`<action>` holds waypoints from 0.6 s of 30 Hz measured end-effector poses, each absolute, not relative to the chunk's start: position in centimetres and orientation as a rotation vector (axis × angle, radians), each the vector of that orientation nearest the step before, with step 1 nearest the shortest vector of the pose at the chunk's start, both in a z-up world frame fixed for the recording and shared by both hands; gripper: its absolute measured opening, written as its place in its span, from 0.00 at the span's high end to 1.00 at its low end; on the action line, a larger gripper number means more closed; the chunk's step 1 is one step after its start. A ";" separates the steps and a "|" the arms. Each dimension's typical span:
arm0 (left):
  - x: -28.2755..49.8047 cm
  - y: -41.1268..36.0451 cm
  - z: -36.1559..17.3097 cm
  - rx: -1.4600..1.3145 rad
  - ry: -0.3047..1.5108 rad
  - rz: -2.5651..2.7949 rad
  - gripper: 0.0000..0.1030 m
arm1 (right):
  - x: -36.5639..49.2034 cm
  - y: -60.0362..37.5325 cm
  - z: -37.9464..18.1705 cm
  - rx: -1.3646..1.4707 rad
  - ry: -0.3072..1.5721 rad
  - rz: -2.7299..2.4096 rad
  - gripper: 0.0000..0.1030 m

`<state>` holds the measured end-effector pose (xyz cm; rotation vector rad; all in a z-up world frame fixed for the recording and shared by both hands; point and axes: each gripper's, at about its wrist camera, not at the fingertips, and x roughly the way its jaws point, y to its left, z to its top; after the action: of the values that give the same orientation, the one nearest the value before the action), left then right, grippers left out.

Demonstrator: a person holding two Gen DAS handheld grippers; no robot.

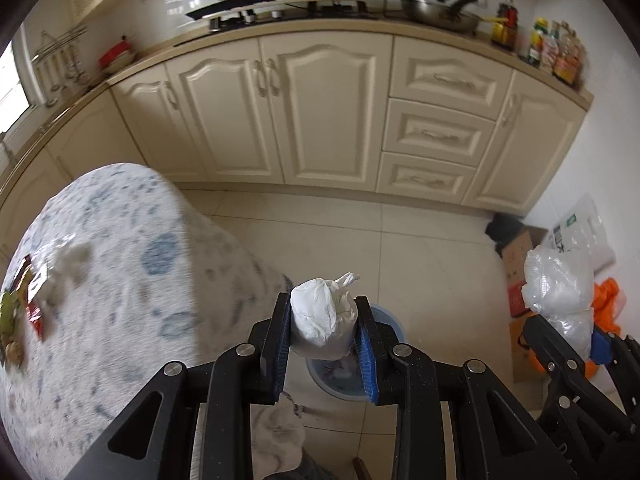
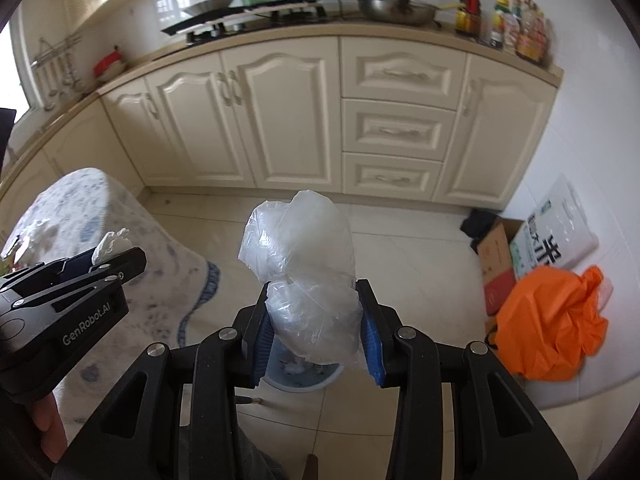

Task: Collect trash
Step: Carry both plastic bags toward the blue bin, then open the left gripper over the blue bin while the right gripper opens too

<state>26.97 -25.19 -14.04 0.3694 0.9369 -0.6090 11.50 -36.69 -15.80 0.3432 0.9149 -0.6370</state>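
Below both claws, a bin (image 1: 384, 320) was seen; the left claw (image 1: 324, 344) pinched a wad (image 1: 322, 320), the right claw (image 2: 316, 328) a bag (image 2: 304, 264). Released off-centre, either could be dropped beside it.

Cream kitchen cabinets (image 2: 280, 120) with drawers (image 2: 396, 128) fill the twelve o'clock side under a beige counter (image 1: 320, 28). The floor (image 1: 420, 248) has pale glossy tiles. Daylight enters from a window (image 1: 10, 84) at nine o'clock.

"GenRobot.AI" stands in white on the black left gripper (image 2: 120, 258) at nine o'clock; the white sack (image 2: 554, 232) at three o'clock bears large dark characters, unreadable.
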 end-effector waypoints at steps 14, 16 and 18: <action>30.5 -29.8 -18.4 0.467 0.952 -0.584 0.07 | 11.7 -39.1 -18.7 0.381 1.002 -0.687 0.61; 30.6 -29.5 -18.6 0.464 0.961 -0.564 0.07 | 12.3 -38.9 -19.2 0.384 1.014 -0.672 0.61; 30.9 -28.9 -18.7 0.456 0.970 -0.544 0.07 | 13.0 -38.6 -19.7 0.382 1.026 -0.649 0.61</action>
<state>30.87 -28.88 -18.71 0.4564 0.9702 -0.5440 13.03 -38.56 -19.74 0.3825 1.0265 -0.6492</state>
